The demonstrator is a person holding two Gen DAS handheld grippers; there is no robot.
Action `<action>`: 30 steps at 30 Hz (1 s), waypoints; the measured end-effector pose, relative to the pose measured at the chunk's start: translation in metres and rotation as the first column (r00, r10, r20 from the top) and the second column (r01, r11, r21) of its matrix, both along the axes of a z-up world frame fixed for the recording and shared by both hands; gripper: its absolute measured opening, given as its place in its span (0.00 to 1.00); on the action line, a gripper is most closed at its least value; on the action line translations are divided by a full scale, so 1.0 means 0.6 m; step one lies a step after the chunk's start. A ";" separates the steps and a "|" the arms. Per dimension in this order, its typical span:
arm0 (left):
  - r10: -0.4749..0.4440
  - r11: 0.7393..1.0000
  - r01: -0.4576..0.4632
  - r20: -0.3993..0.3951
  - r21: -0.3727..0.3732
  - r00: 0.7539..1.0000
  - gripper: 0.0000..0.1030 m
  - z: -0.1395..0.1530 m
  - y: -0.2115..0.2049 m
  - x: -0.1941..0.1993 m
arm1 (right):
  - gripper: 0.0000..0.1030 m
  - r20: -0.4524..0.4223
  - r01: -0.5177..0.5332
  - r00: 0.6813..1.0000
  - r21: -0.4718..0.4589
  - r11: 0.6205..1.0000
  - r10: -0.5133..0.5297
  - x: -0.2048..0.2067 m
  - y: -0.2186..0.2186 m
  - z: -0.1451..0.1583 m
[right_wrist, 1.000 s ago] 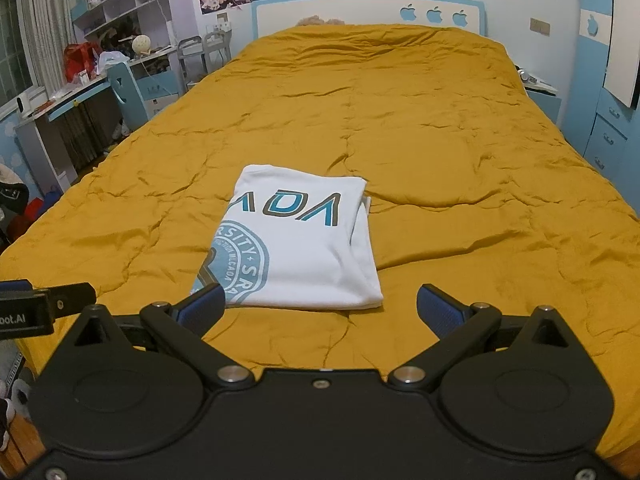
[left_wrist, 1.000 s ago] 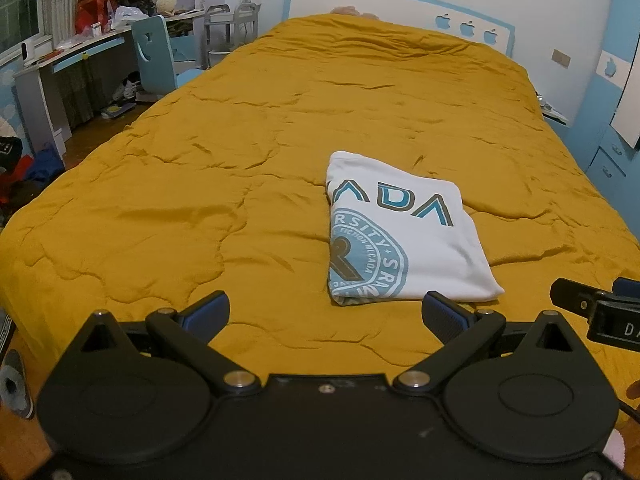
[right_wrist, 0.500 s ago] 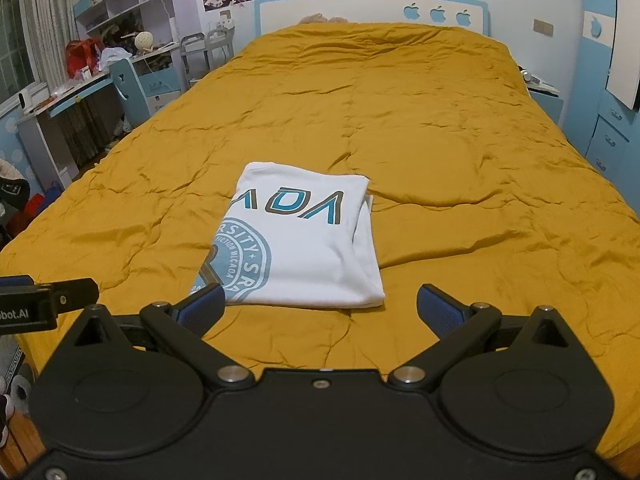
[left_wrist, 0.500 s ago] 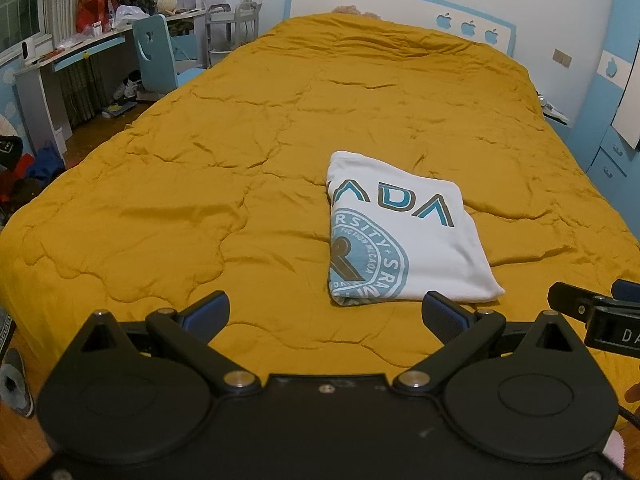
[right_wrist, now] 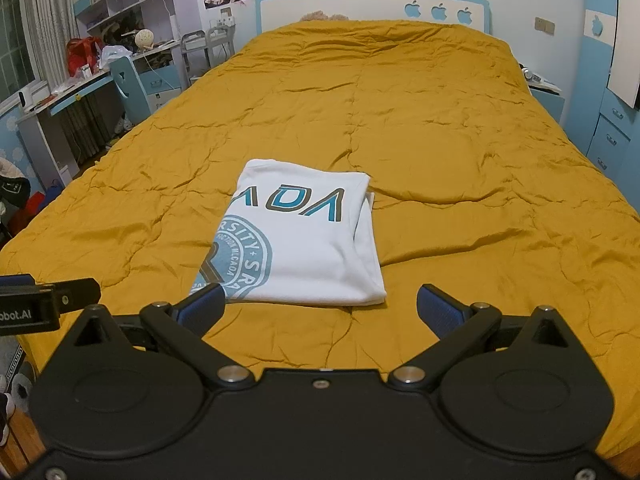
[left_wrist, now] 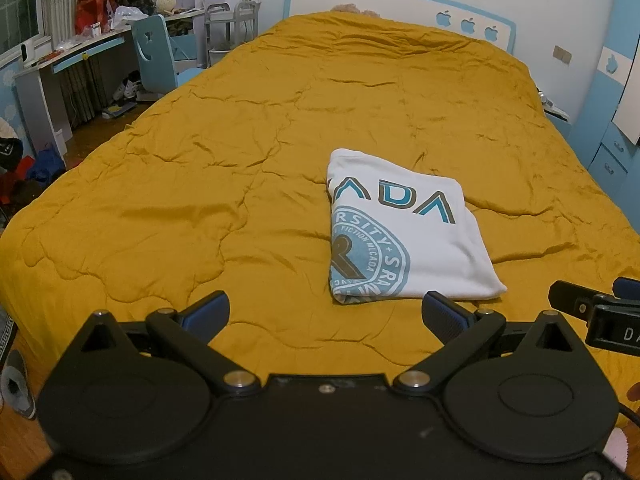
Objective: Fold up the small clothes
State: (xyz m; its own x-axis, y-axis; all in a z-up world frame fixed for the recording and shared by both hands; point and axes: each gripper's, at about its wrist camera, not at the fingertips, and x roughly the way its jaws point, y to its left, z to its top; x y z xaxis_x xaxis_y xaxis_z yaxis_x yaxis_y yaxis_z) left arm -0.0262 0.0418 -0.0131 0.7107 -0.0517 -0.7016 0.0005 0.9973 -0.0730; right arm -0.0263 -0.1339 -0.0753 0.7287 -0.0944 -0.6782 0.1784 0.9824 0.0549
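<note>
Two claws, left claw (left_wrist: 324,316) and right claw (right_wrist: 320,308), hover spread apart and empty at the bed's (left_wrist: 200,200) foot, since the white shirt (left_wrist: 404,236) already lies folded on it.

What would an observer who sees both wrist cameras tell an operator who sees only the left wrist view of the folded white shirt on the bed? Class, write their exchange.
Operator: From the left wrist view I see only a piece of the right claw at my edge. Is it open?
Observer: Yes. It is spread wide and holds nothing.
Operator: The shirt looks neatly folded to me. Is its right edge tidy?
Observer: Not quite. The right wrist view shows a lower layer peeking out past the top layer at the far right corner.
</note>
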 end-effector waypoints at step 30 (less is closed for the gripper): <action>-0.035 0.999 0.036 0.014 -0.016 0.999 1.00 -0.001 -0.001 0.005 | 1.00 -0.005 -0.002 1.000 0.002 1.000 0.002 0.001 0.001 -0.007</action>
State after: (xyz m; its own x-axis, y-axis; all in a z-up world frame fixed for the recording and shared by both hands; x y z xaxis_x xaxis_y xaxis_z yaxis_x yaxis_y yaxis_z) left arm -0.0229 0.0414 -0.0136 0.7178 -0.0886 -0.6906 0.0369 0.9953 -0.0893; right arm -0.0257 -0.1331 -0.0792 0.7253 -0.0915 -0.6824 0.1767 0.9827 0.0559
